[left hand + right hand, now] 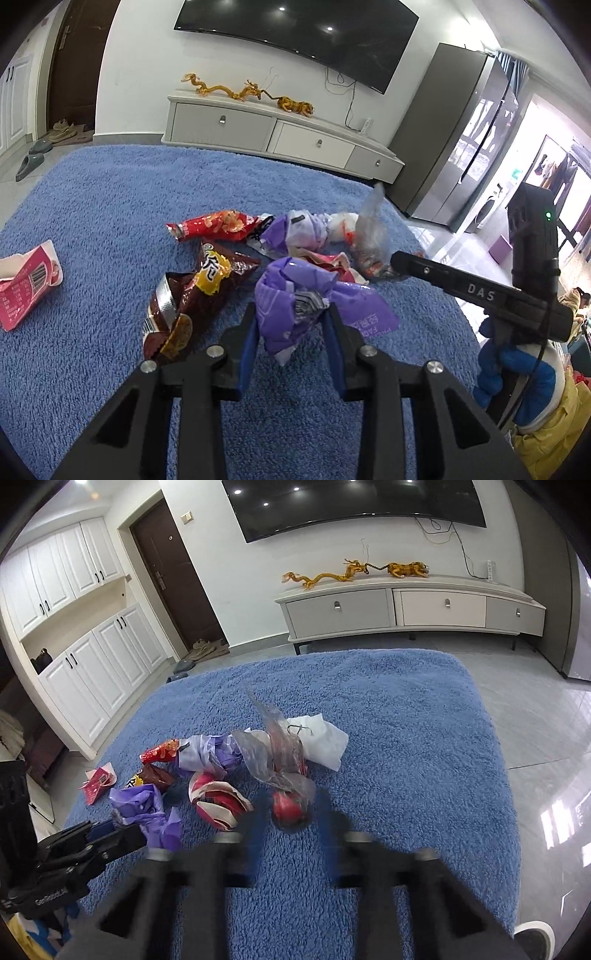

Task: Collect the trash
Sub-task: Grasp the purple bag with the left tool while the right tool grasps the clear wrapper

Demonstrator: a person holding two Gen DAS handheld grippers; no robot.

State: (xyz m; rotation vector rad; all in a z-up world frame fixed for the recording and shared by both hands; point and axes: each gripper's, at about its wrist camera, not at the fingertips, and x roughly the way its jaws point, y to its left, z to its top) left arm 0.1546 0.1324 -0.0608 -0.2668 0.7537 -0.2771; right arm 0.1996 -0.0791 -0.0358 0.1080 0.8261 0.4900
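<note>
Trash lies piled on a blue rug (110, 206). My left gripper (291, 317) is shut on a crumpled purple wrapper (295, 295), which also shows in the right wrist view (142, 805). My right gripper (291, 812) is blurred; its fingers flank a red item in a clear plastic bag (290, 810) and touch it. Whether it grips is unclear. In the left wrist view the right gripper (391, 264) reaches the clear bag (369, 236). A brown chip bag (195, 299), a red snack bag (214, 225), a second purple wrapper (295, 230) and a pink carton (27, 284) lie around.
A white tissue (321, 742) and a red-white wrapper (218, 801) lie in the pile. A white TV cabinet (406, 609) stands beyond the rug (406, 738). A grey fridge (454, 140) stands at the right. Tiled floor (546, 720) surrounds the rug.
</note>
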